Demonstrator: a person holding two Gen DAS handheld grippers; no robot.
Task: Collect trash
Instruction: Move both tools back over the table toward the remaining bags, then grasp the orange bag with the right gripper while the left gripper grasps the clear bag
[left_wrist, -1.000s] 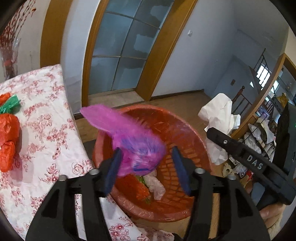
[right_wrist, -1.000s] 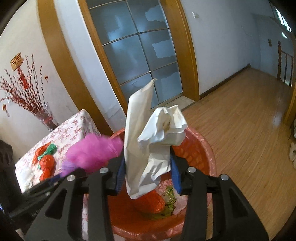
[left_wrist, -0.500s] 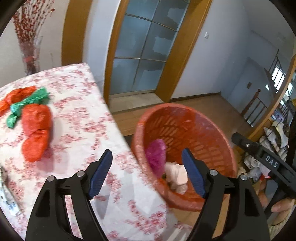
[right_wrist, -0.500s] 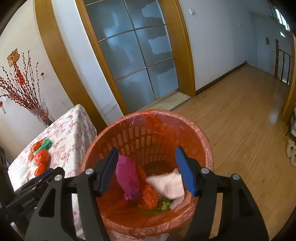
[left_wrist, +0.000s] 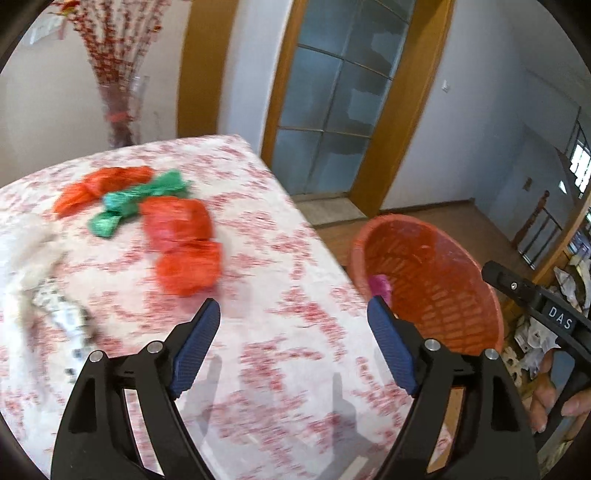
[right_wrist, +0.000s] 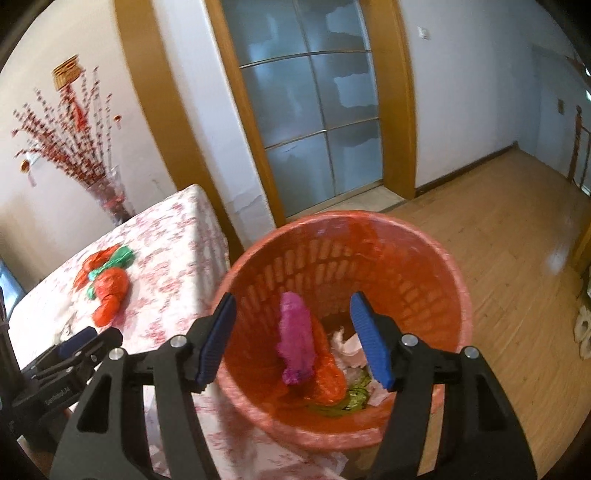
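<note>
While my left gripper hung over the table with the white, red-flowered cloth, its blue-padded jaws were spreading wider with nothing between them. I saw my right gripper over the round orange plastic slatted trash basket, jaws apart and empty, not pressing on anything.

Trash in the basket, from the right wrist view: a crumpled magenta plastic bag leaning against an orange-red plastic bag, crumpled pale paper just beside them on the right, a scrap of green-yellow wrapper at the bottom. I caught the basket standing on the wooden floor, just beside the table's right edge.

Trash on the table, left wrist view, blurred: two orange-red crumpled plastic bags touching each other near the middle, a green crumpled plastic strip just behind them, another orange-red bag behind that, toward the far edge. White crumpled paper with a dark printed scrap lay near the left edge; I could not tell what it was. A glass vase of red twigs stood beyond the far edge, base hidden.

At the left view's right border I saw the person's fingers wrapped on the other gripper's black handle.
</note>
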